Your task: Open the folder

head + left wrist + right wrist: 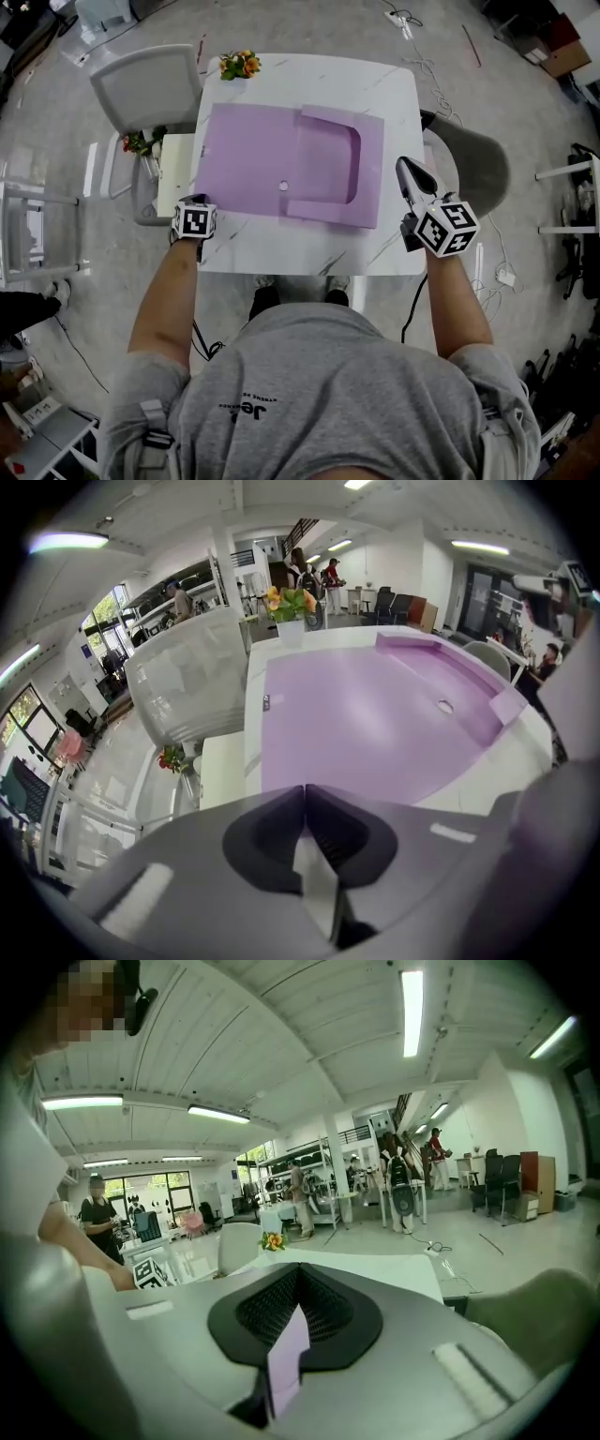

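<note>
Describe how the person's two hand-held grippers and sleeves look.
The left hand-held gripper and the right hand-held gripper are pale grey, with black textured pads. Each carries a white cube with black square markers. The person wears a grey short-sleeved T-shirt.

The lilac folder (253, 155) lay flat on the table (375, 80), reaching the table's left edge. A panel with a rounded cut-out covered the folder's right end, and a small round stud sat near its middle.
</note>
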`<move>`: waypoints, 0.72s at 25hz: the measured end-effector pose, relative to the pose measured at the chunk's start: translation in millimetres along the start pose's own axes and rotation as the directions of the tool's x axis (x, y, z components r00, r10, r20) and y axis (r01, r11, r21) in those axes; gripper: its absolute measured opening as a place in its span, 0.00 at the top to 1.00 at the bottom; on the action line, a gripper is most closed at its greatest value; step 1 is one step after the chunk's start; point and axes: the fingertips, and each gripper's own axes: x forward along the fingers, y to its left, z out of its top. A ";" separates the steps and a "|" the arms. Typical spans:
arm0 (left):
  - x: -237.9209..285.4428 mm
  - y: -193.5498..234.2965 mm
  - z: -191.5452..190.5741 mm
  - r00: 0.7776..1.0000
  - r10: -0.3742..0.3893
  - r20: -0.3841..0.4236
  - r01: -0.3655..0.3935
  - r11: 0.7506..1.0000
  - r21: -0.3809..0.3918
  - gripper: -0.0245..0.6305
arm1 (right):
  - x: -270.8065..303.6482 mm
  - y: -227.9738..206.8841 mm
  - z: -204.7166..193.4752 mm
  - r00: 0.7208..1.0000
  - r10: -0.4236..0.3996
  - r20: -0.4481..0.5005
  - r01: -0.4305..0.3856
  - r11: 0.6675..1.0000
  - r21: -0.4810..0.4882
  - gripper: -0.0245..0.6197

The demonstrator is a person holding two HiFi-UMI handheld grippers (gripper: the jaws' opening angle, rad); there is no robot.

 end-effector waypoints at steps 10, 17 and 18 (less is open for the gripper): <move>-3.3 6.4 2.3 0.998 0.013 -0.059 -0.013 1.000 0.009 0.90 | 1.2 7.5 37.2 0.996 0.013 0.088 -0.011 1.000 -0.016 0.97; -2.2 1.8 4.0 0.998 -0.008 -0.057 0.008 1.000 0.004 0.90 | 1.5 7.6 41.8 0.995 0.013 0.095 -0.010 1.000 -0.027 0.97; -2.2 0.2 3.7 0.998 -0.014 -0.061 0.014 1.000 0.001 0.90 | 1.2 6.6 41.9 0.995 0.011 0.096 -0.008 1.000 -0.026 0.97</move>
